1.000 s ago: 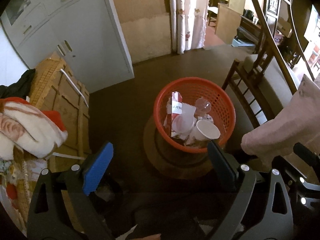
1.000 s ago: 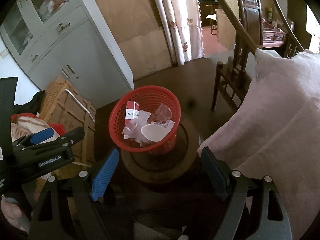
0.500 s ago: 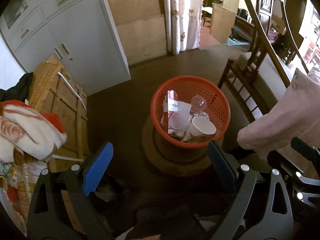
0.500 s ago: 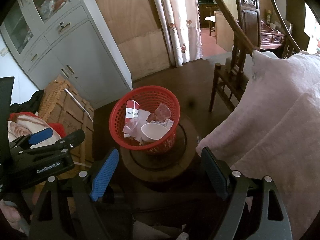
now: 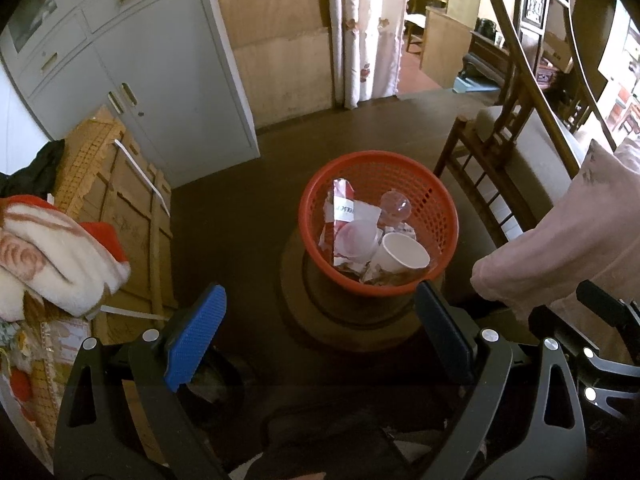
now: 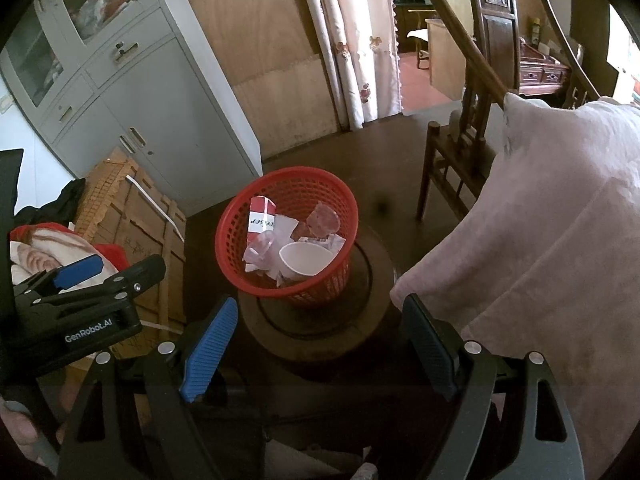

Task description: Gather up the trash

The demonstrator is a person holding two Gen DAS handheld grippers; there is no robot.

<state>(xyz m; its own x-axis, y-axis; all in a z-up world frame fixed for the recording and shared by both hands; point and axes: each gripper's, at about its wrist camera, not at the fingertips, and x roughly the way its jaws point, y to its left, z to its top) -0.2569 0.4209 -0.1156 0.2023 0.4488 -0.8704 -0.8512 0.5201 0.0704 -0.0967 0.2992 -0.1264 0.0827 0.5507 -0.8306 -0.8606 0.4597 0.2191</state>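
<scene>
Red mesh basket (image 5: pixel 378 224) stands upright on a round dark wooden stand (image 5: pixel 348 312), which rests on the dark floor (image 5: pixel 232 220).

Contents of basket: white paper cup (image 5: pixel 402 258) lying on its side, mouth toward the camera, against the near wall; red-and-white carton (image 5: pixel 342 204) tilted at the left side; clear plastic lid or cup (image 5: pixel 354 238) between them; clear crumpled plastic piece (image 5: pixel 395 205) toward the far side. Other scraps under these, cannot identify.

Left tool (image 5: pixel 318 332): jaws spread wide, nothing between the blue pads. It hangs above the floor on the near side of the stand, apart from the basket.

Right tool (image 6: pixel 316 346): jaws likewise spread wide, empty, also on the near side of the stand. In the right wrist view the left tool's black body shows at the left edge.

Surroundings: grey cabinet (image 5: pixel 152 80) at far left; cardboard boxes (image 5: pixel 128 216) in front of it with a folded blanket (image 5: pixel 52 256) on top; wooden chair (image 5: pixel 492 176) right of the basket; pink cloth (image 6: pixel 540 240) draped at right.
</scene>
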